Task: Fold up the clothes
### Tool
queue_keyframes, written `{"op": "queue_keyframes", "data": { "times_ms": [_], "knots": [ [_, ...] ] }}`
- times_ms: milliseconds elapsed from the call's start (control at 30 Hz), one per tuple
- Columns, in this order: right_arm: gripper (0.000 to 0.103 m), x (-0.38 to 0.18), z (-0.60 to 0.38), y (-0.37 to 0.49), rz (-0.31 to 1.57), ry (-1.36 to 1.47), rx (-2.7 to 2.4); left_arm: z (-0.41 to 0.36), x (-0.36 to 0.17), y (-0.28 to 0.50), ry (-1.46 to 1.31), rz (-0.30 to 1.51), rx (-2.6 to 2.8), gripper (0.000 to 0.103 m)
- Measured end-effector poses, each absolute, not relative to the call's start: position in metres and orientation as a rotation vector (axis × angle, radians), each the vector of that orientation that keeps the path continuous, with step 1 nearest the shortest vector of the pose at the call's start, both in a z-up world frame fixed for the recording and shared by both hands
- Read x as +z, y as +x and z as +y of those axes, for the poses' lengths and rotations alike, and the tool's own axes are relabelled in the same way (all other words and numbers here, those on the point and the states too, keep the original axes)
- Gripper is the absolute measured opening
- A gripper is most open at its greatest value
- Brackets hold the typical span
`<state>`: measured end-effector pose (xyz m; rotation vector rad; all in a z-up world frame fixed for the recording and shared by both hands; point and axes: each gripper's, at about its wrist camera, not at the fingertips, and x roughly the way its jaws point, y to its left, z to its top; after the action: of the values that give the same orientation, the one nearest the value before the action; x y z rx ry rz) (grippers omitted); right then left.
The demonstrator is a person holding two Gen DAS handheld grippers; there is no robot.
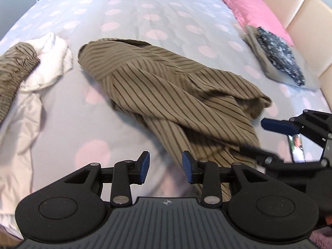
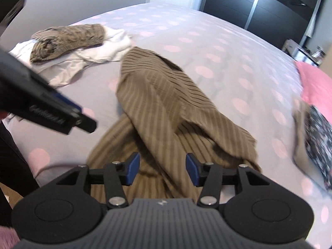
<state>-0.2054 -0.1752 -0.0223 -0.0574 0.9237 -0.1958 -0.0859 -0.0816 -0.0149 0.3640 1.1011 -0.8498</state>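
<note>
A brown striped garment (image 1: 166, 91) lies crumpled on the bed with the grey, pink-dotted sheet (image 1: 128, 16); it also shows in the right wrist view (image 2: 166, 108). My left gripper (image 1: 165, 166) is open and empty, just above the sheet at the garment's near left edge. My right gripper (image 2: 160, 169) is open and empty, right over the garment's near part. The right gripper shows at the right edge of the left wrist view (image 1: 276, 128). The left gripper shows at the left of the right wrist view (image 2: 83, 122).
A second striped piece (image 1: 14, 70) lies on white clothes (image 1: 47, 62) at the left. A pink pillow (image 1: 253, 10), a folded grey and dark patterned pile (image 1: 276, 56) and a beige headboard (image 1: 307, 20) are at the right. A phone (image 1: 297, 148) lies on the sheet.
</note>
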Motion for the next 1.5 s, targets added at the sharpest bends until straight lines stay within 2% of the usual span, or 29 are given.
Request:
{"op": "queue_keyframes", "data": {
  "times_ms": [67, 133, 267, 500, 767, 800, 833, 867, 933, 967, 1133, 1300, 1500],
  "knots": [
    [0.063, -0.027, -0.172, -0.187, 0.933, -0.073, -0.173, -0.084, -0.016, -0.071, 0.385, 1.094, -0.827, 0.033],
    [0.064, -0.033, -0.168, -0.166, 0.937, -0.089, -0.147, -0.087, -0.020, -0.054, 0.392, 1.088, -0.802, 0.039],
    [0.068, -0.048, -0.160, -0.125, 0.934, -0.146, -0.115, -0.092, -0.034, -0.020, 0.398, 1.092, -0.742, 0.039],
    [0.070, -0.084, -0.149, -0.062, 0.943, -0.292, -0.064, -0.089, -0.065, 0.030, 0.445, 1.057, -0.564, 0.039],
    [0.070, -0.125, -0.154, -0.017, 1.001, -0.393, -0.104, -0.089, -0.083, 0.051, 0.409, 1.130, -0.519, 0.039],
    [0.068, -0.127, -0.157, -0.015, 1.012, -0.386, -0.111, -0.090, -0.084, 0.051, 0.405, 1.135, -0.521, 0.039],
    [0.057, -0.128, -0.161, -0.015, 1.023, -0.371, -0.114, -0.091, -0.084, 0.052, 0.404, 1.137, -0.522, 0.039],
    [0.036, -0.128, -0.164, -0.014, 1.033, -0.356, -0.119, -0.091, -0.084, 0.052, 0.403, 1.138, -0.522, 0.039],
    [0.011, -0.123, -0.173, -0.018, 1.044, -0.320, -0.139, -0.093, -0.083, 0.050, 0.400, 1.134, -0.522, 0.039],
    [0.008, -0.118, -0.177, -0.022, 1.034, -0.305, -0.148, -0.093, -0.082, 0.050, 0.398, 1.129, -0.520, 0.039],
    [0.006, -0.077, -0.210, -0.062, 0.979, -0.239, -0.207, -0.095, -0.074, 0.042, 0.389, 1.094, -0.526, 0.039],
    [0.006, -0.044, -0.261, -0.113, 1.014, -0.175, -0.313, -0.108, -0.067, 0.021, 0.410, 1.061, -0.592, 0.039],
    [0.006, -0.043, -0.336, -0.175, 1.097, -0.058, -0.500, -0.131, -0.056, -0.010, 0.455, 0.999, -0.711, 0.039]
  ]
}}
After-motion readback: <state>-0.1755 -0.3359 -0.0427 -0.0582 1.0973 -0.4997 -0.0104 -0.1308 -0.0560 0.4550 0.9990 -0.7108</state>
